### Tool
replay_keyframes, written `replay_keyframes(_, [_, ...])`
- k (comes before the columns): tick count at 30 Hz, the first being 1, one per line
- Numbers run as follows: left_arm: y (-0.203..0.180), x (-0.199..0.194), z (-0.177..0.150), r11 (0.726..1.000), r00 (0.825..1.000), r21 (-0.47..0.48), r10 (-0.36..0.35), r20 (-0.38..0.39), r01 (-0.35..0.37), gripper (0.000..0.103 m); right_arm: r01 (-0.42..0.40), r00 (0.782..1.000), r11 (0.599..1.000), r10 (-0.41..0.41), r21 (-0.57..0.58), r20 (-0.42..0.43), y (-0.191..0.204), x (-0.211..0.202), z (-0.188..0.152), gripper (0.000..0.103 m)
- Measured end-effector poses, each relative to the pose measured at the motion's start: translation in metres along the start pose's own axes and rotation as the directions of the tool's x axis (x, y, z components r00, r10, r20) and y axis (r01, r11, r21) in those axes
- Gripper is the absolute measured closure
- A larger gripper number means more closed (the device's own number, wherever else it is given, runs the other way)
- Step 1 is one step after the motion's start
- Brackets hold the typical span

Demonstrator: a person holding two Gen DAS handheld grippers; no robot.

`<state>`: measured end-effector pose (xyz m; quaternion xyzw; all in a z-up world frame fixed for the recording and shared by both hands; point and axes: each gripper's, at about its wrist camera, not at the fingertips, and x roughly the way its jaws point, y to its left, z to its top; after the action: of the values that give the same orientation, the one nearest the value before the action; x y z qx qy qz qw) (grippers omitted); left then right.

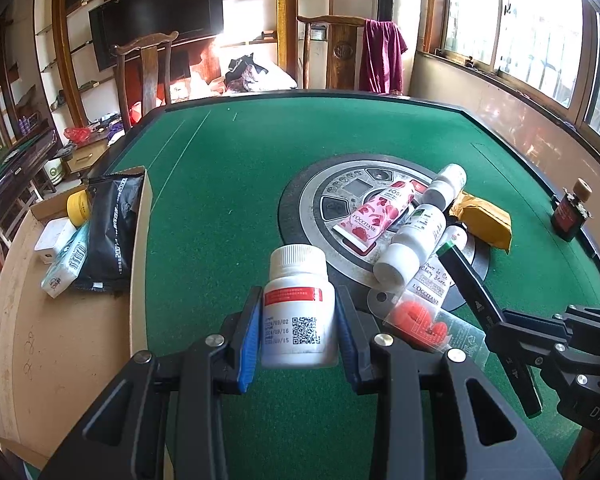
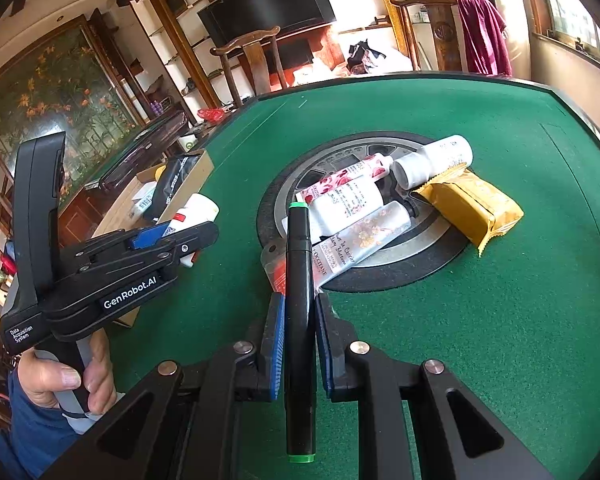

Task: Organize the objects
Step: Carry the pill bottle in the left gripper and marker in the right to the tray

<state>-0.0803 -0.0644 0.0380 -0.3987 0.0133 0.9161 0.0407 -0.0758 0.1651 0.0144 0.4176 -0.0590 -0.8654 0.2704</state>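
between the blue-padded left tongs a white bottle banded in red is seen; a black, green-tipped marker in the right tongs; beyond, green surface, rose-patterned pink tube, yellow packet.

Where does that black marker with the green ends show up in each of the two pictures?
Left wrist view: black marker at right, slanting up from the right gripper.
Right wrist view: marker at bottom centre, clamped upright between the jaws.
Shared landmark: the yellow packet by the table's round centre plate.
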Motion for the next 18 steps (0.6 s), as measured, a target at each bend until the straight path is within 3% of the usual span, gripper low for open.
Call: replay_keyframes(18, [0.020, -0.051, -0.022, 0.997, 0.998, -0.072, -0.017, 0.061, 0.021, 0.070, -0.049, 0.999, 0.999, 0.050, -0.007, 0.021, 0.024, -0.008, -0.001, 0.087])
